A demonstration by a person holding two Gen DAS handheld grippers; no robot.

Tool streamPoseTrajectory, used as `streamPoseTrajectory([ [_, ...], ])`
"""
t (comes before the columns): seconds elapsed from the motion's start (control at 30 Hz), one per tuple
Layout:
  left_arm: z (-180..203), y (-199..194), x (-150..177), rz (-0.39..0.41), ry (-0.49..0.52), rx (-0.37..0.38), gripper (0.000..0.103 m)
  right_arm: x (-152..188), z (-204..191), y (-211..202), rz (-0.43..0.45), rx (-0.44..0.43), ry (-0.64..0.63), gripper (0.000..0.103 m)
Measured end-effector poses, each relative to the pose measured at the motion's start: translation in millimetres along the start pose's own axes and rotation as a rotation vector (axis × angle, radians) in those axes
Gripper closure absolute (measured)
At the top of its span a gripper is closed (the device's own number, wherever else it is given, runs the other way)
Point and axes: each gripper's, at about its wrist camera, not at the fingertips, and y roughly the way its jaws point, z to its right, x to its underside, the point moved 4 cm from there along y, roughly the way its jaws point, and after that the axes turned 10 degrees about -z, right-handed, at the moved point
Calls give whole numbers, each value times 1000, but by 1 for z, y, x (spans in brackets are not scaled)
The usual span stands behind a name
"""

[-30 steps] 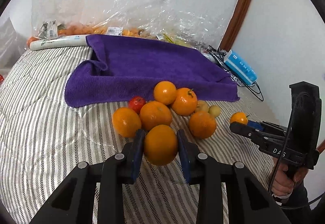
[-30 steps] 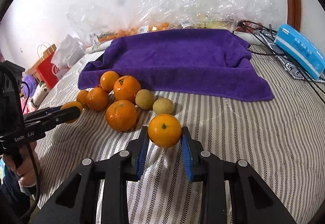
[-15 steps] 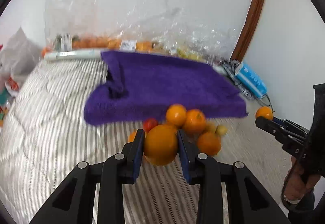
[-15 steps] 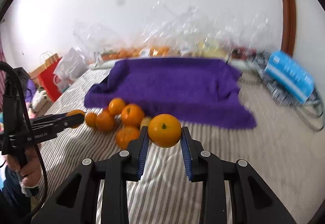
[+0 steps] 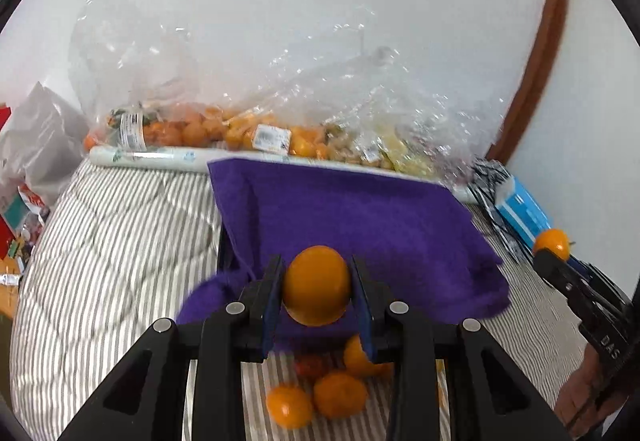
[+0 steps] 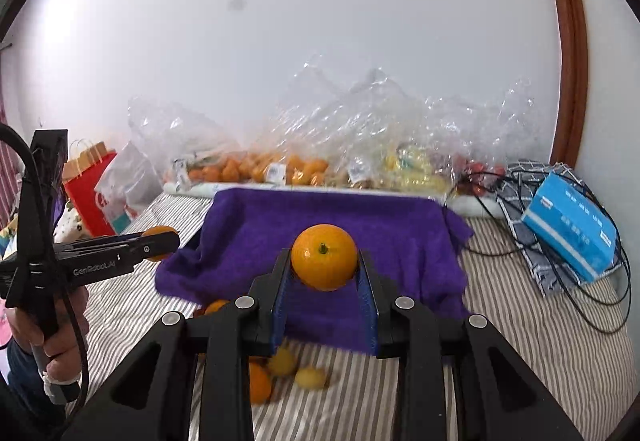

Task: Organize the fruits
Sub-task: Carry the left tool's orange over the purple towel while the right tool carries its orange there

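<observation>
The left gripper [image 5: 317, 291], a black two-finger tool with blue pads, is gripping a smooth round orange [image 5: 317, 286] between its nearly closed fingers, the pads pressing on either side of the fruit, and is holding it in the air in front of the rumpled purple terry towel [image 5: 360, 217] that is lying on the grey-and-white striped bedcover [image 5: 120, 241]. The right gripper [image 6: 325, 261], of the same black build, is likewise clamping a round orange with a small green stem scar [image 6: 324, 256] between its narrowed fingers, clear of the bed and in front of the same towel. Below the left gripper, a small cluster of loose oranges [image 5: 316, 397] and one little red fruit [image 5: 312, 365] are sitting on the bedcover just before the towel's near edge; in the right wrist view two small yellowish fruits [image 6: 296, 369] are lying there too. Behind the towel, crinkled clear plastic bags of orange and yellow fruit [image 5: 248, 129] are leaning against the white wall. A blue rectangular box [image 6: 572, 233] is resting on a tangle of black cables [image 6: 540, 209] at the right side of the bed. A person's hand [image 6: 52, 341] is grasping the left gripper's handle.
</observation>
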Motion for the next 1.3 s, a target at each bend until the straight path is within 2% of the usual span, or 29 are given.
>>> streamPoseTrajectory([
  [0.17, 0, 19, -27, 6, -14, 3, 73, -25, 10, 16, 17, 3, 6, 72],
  [0.3, 1, 32, -35, 21, -13, -5, 72, -34, 16, 32, 29, -1, 17, 72],
  [0.5, -7, 53, -21, -4, -35, 19, 73, -19, 30, 69, -55, -1, 32, 72],
  [0.7, -8, 61, -15, 8, -28, 26, 73, -17, 51, 69, -35, 43, 63, 72],
  [0.9, -7, 68, -14, -6, -23, 15, 73, -13, 70, 77, -57, 50, 124, 72],
  [1.3, -18, 76, -14, -25, -62, -2, 73, -5, 67, 95, -107, 62, 114, 72],
])
